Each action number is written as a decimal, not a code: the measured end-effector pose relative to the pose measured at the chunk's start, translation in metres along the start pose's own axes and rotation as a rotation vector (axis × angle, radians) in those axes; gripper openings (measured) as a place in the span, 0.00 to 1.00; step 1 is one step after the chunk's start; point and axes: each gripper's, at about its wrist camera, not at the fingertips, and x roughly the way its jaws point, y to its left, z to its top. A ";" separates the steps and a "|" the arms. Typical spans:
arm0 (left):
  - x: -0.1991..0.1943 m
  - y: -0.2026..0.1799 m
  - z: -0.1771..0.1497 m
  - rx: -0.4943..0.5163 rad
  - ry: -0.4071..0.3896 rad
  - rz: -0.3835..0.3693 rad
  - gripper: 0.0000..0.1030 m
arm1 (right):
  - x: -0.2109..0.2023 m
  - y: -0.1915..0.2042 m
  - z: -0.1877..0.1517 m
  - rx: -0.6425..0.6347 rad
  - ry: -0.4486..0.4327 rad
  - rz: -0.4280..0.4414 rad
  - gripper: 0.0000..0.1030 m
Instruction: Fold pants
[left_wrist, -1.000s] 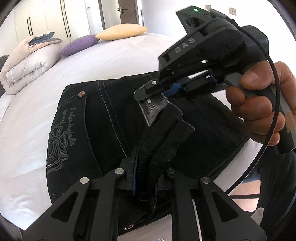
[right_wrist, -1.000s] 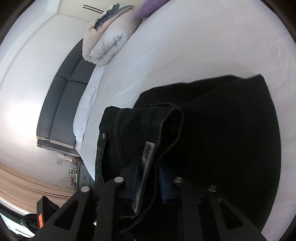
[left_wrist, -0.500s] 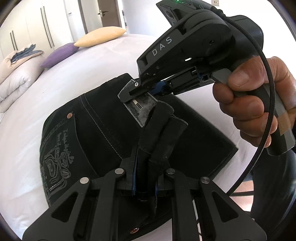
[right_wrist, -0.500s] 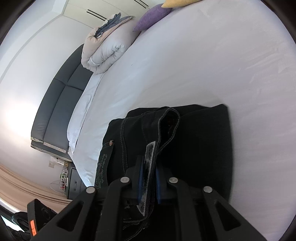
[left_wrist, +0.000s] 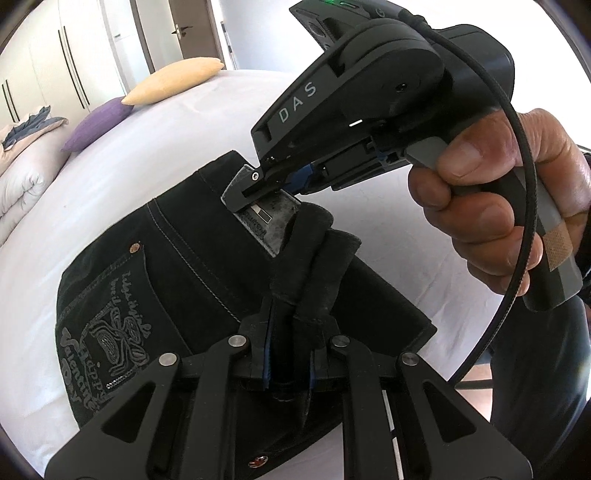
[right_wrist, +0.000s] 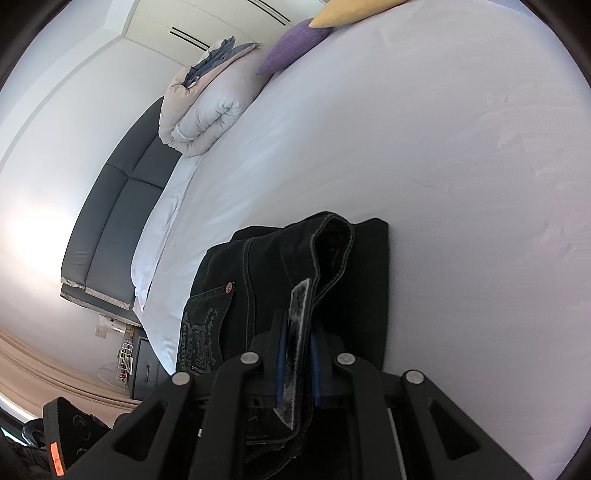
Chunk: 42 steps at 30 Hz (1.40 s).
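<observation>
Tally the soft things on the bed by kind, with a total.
Pants: 1
Pillows: 2, one yellow and one purple
Duvet, folded: 1
Total: 4

Black pants (left_wrist: 207, 258) with grey pocket embroidery lie folded on the white bed (right_wrist: 406, 147), waistband edge lifted.

White bed (right_wrist: 424, 155): black pants (left_wrist: 192, 266) folded near edge; purple pillow (right_wrist: 291, 46), yellow pillow (left_wrist: 173, 79), possibly rolled duvet (right_wrist: 207, 110).
</observation>
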 end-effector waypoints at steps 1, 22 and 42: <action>0.000 -0.001 -0.002 0.001 0.001 -0.002 0.11 | 0.000 -0.002 -0.001 0.007 0.000 -0.001 0.11; -0.045 0.043 -0.010 -0.117 -0.034 -0.155 0.60 | -0.004 -0.035 -0.024 0.127 -0.075 0.074 0.21; -0.005 0.305 -0.023 -0.669 -0.048 -0.402 0.06 | 0.016 -0.005 -0.050 0.250 -0.038 0.104 0.00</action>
